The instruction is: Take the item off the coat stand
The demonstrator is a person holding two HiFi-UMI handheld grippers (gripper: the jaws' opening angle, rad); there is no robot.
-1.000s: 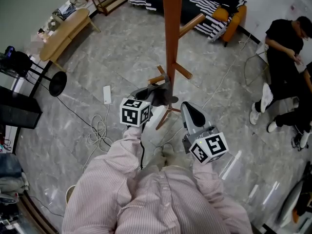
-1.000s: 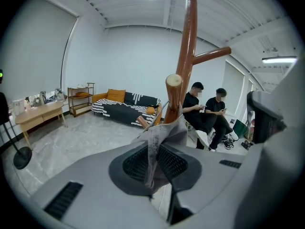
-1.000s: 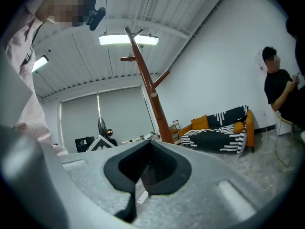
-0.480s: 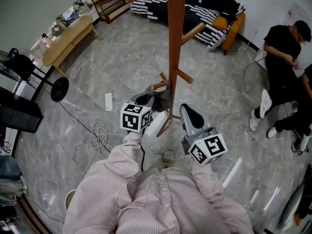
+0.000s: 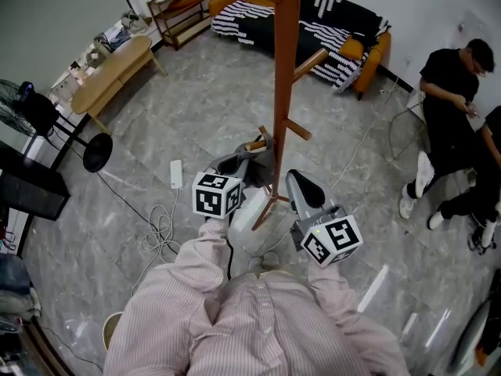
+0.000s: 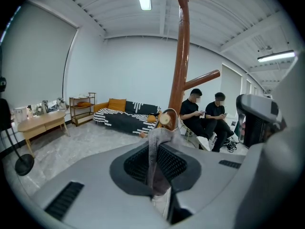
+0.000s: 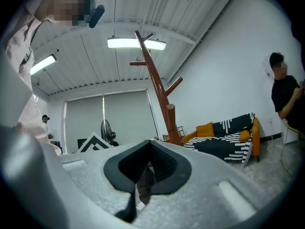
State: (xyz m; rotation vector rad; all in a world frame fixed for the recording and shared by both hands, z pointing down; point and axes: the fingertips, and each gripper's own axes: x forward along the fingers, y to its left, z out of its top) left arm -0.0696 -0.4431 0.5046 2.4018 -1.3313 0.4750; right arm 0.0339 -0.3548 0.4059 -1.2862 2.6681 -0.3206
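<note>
grey cloth [image 6: 160, 133] — perhaps — in left tool [image 6: 155, 163]

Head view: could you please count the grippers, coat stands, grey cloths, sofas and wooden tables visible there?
Grippers: 2, the left gripper and the right gripper
Coat stand: 1
Grey cloth: 1
Sofa: 1
Wooden table: 1
Total: 6
</note>
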